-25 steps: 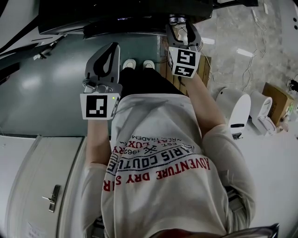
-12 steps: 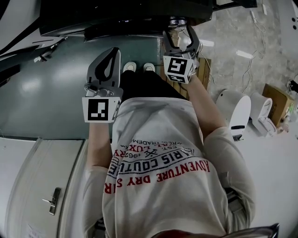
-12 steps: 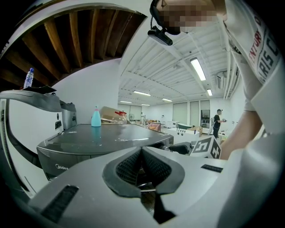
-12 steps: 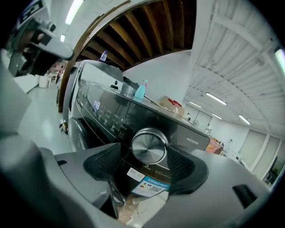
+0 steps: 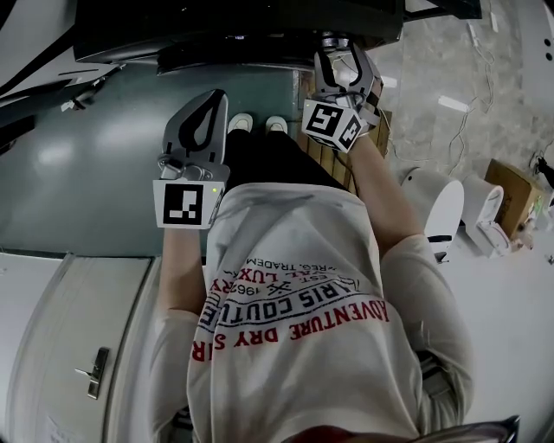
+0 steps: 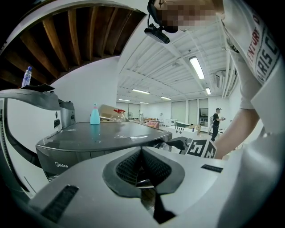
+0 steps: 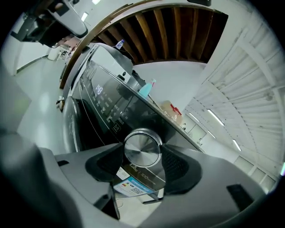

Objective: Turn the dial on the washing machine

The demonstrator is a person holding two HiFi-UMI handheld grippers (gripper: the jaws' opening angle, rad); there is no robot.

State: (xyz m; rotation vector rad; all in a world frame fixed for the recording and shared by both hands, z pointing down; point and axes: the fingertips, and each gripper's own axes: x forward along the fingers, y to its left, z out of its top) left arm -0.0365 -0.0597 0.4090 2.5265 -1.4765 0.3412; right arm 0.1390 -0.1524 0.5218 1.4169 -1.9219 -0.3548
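Observation:
The washing machine (image 7: 107, 107) has a dark control panel with a round silver dial (image 7: 142, 149) on it. My right gripper (image 7: 142, 153) is round the dial, one pad on each side of its rim, and its jaws are closing on it. In the head view the right gripper (image 5: 338, 52) reaches up to the dial (image 5: 333, 39) under the machine's dark top (image 5: 234, 26), with its marker cube (image 5: 333, 124) tilted. My left gripper (image 5: 210, 97) hangs in front of the machine, shut and holding nothing, its pads meeting at the tips (image 6: 141, 151).
A blue bottle (image 6: 94, 115) stands on the machine's lid (image 6: 98, 138). White appliances (image 5: 437, 203) and a cardboard box (image 5: 511, 186) stand on the floor to the right. A white door with a handle (image 5: 95, 372) is at the lower left. A person (image 6: 217, 120) stands far off.
The right gripper has rolled at the dial, so its marker cube now sits tilted, and it has shifted slightly right. The left gripper has stayed put.

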